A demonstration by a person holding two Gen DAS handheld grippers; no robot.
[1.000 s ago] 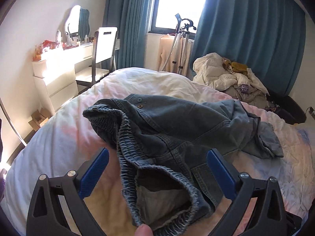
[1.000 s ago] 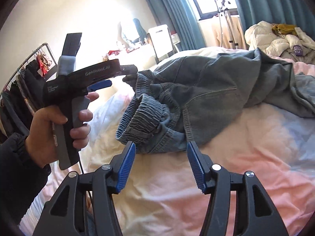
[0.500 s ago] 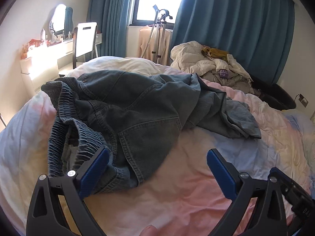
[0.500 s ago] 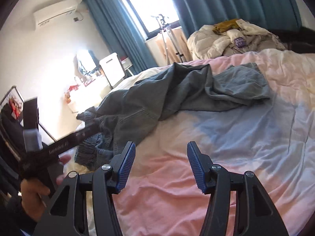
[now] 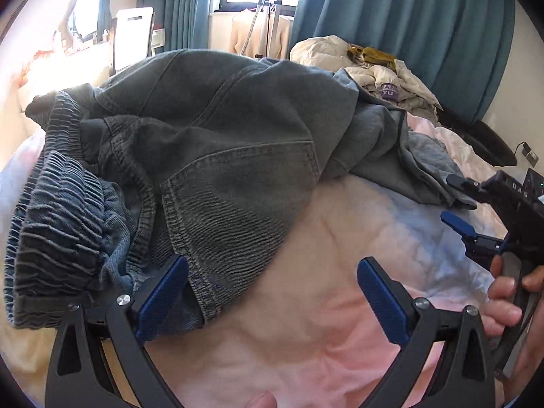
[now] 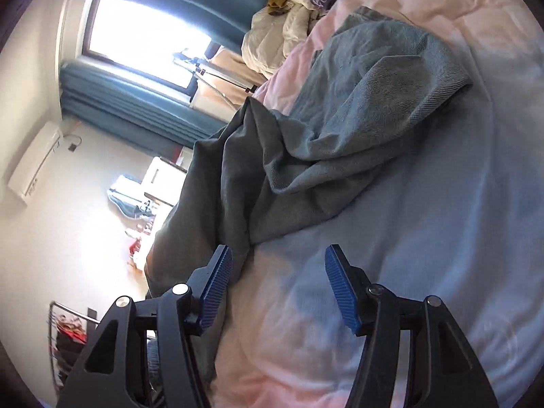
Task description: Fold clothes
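Grey-blue jeans [image 5: 217, 142] lie crumpled on the pink and white bed sheet [image 5: 333, 231]; the elastic waistband is at the left and a back pocket faces up. My left gripper [image 5: 272, 292] is open low over the sheet, its left finger against the jeans' hem near the waistband. A hand [image 5: 506, 289] holds my right gripper [image 5: 457, 200] at the right, near the jeans' leg end. In the rolled right wrist view, the jeans' leg [image 6: 340, 119] spreads ahead. My right gripper [image 6: 278, 285] has its jaws opening, with only sheet between them and the cloth's edge by its left finger.
A heap of pale clothes [image 5: 374, 68] sits at the bed's far side before blue curtains [image 5: 425, 27]. A white chair [image 5: 132, 37] and a dressing table stand at the left. A garment stand [image 5: 268, 6] is by the window. A clothes rack [image 6: 68, 326] shows at lower left.
The jeans went from bunched up to lying spread on the bed. My left gripper sank toward the waistband side. My right gripper swung right to the leg end and rolled strongly.
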